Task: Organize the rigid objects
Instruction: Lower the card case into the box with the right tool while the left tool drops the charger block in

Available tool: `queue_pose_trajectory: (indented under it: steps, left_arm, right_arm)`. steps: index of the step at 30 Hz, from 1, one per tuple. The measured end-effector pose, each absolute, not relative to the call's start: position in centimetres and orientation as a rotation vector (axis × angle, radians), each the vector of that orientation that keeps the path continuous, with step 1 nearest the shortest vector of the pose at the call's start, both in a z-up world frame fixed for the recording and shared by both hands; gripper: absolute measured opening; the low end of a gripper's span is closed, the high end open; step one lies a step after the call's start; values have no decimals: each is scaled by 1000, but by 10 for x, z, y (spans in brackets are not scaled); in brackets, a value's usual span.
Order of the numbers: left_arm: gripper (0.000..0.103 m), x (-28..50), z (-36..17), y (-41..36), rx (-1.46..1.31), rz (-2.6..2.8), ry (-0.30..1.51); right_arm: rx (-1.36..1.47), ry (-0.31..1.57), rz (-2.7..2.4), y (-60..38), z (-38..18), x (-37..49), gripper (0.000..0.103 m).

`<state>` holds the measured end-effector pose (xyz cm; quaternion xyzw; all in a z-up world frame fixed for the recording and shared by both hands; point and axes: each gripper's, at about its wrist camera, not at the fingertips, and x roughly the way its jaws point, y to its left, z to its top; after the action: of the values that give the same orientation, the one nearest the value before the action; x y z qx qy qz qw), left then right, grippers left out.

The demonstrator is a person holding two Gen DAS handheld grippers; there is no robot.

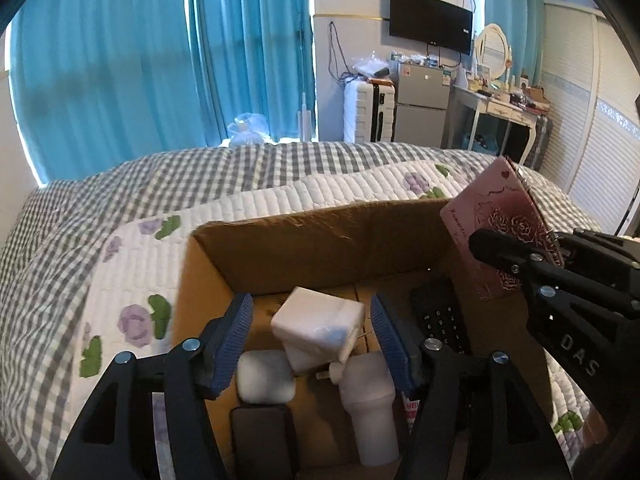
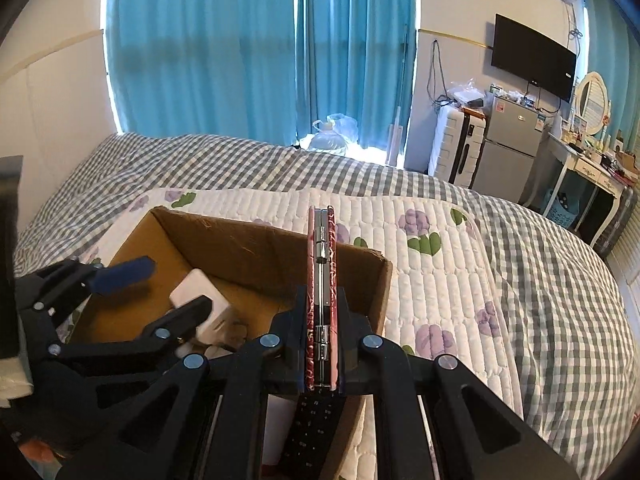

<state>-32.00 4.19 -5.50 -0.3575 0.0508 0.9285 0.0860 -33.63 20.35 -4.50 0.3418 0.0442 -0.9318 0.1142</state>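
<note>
Right fingers (image 2: 320, 340) are clamping the pink case (image 2: 321, 280) edge-up over the cardboard box (image 1: 320, 232) on the bed; left fingers (image 1: 312, 332) are hanging open, empty. Best lowering it beside the calculator (image 1: 440, 316).

pink hinged case (image 2: 321, 280) stands on edge above the open cardboard box (image 2: 256, 240) holding white chargers (image 1: 316, 322).
</note>
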Motion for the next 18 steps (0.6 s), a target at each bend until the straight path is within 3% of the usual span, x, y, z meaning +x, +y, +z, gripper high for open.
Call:
queue_pose_trajectory:
  steps: [10,15,17,18]
  left_arm:
    - [64,-302,-41,11,-1007,2827,153]
    - [64,-294,-34,-3,-1012,2835,125]
    - [64,-286,-26,-6,-1006,2842,122]
    - [64,-279,-18,-9,-996,2846,116]
  right_arm:
    - [1110,172,-2652,176,-60,-352,9]
    - [1201,84,-2648,178,-69,-360,10]
    - [1199,71,-2678,183,-60,-355,29]
    - [1202,66,-2695,186,-54,-352,49]
